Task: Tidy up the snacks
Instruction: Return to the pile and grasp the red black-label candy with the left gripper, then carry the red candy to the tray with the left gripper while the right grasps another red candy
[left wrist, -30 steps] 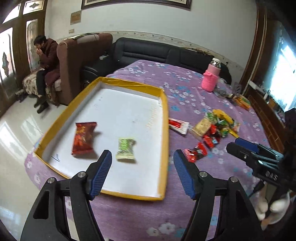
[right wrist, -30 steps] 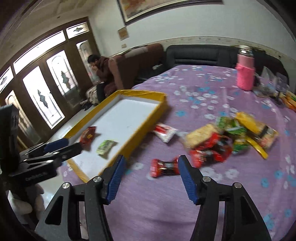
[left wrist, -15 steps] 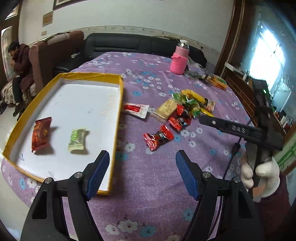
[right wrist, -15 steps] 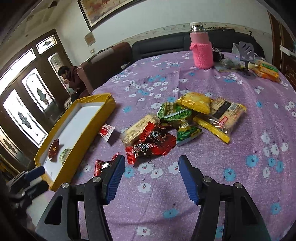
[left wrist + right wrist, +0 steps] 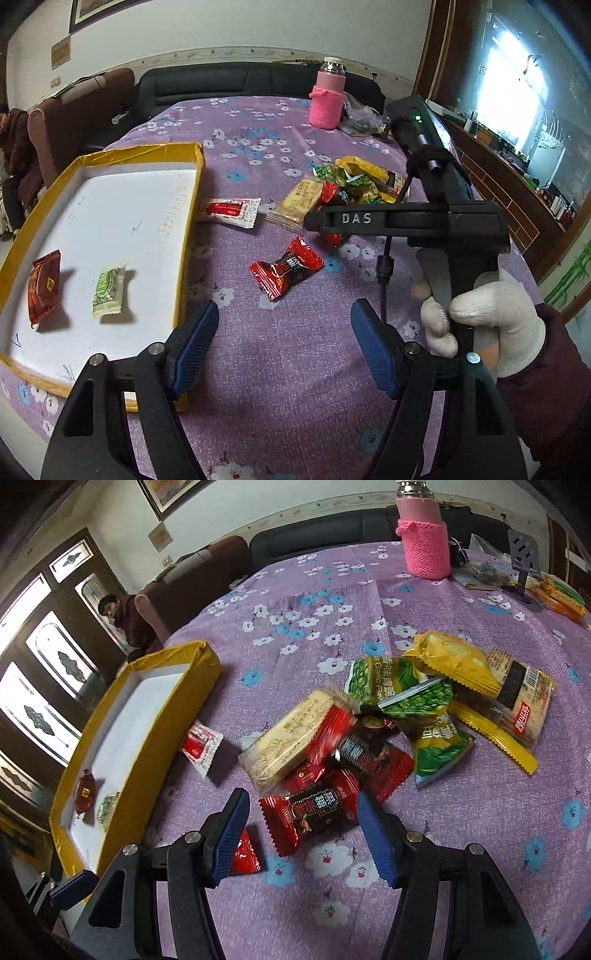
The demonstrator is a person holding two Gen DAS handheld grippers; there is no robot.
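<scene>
Fingers (image 5: 373, 834) astride red candy (image 5: 314, 812)

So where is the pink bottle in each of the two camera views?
Left wrist view: the pink bottle stands at the top, a little right of centre, at the far end of the table.
Right wrist view: the pink bottle stands at the top right, its cap cut by the edge.
Shared landmark: the yellow tray lies on the left in both.
</scene>
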